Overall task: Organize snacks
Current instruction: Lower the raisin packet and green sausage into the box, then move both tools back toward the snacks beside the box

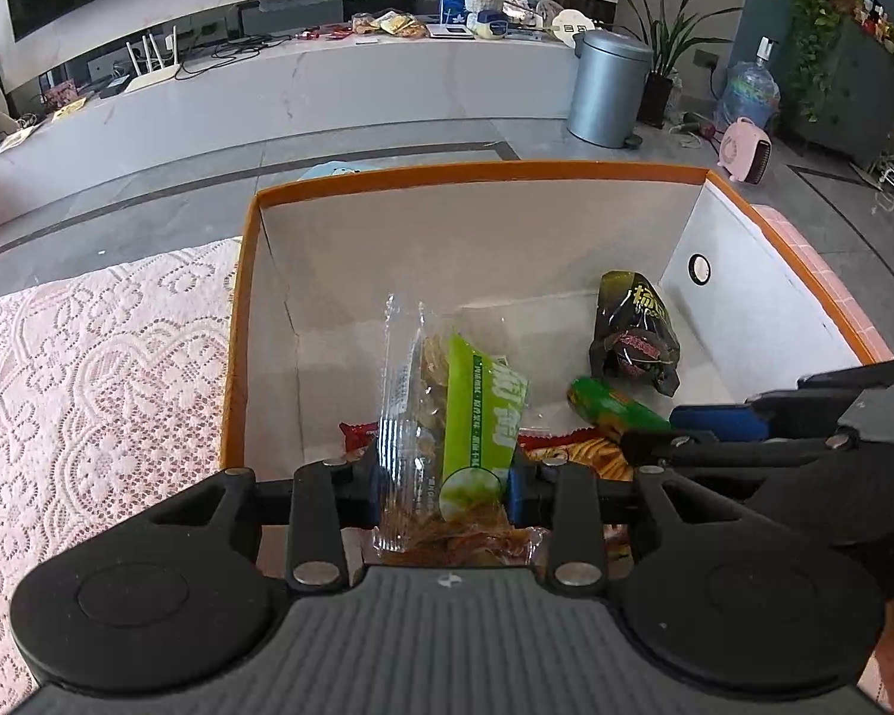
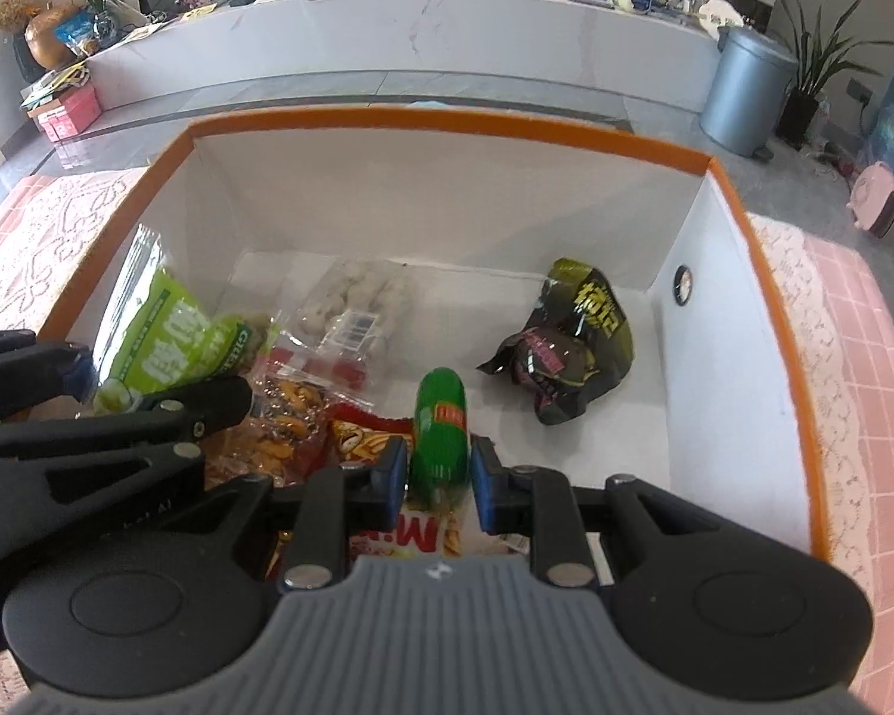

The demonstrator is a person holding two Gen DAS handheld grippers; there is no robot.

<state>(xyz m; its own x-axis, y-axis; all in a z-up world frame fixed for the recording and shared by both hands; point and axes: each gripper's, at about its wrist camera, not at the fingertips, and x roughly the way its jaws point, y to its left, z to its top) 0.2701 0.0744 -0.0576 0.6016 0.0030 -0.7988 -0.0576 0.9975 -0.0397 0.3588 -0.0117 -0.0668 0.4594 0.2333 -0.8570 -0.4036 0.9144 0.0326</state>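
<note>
Red snack bag (image 2: 381, 536) half hidden under right tool (image 2: 438, 479).

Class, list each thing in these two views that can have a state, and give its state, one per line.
Left gripper: shut on the clear snack bag with the green label, over the box.
Clear snack bag: held upright, sealed.
Right gripper: fingers either side of the green packet, grip unclear.
Green packet: between the fingers.
Orange-rimmed box: open, no lid on.
Dark green pouch: sealed, lying on the box floor.
Grey bin: lid shut.
</note>
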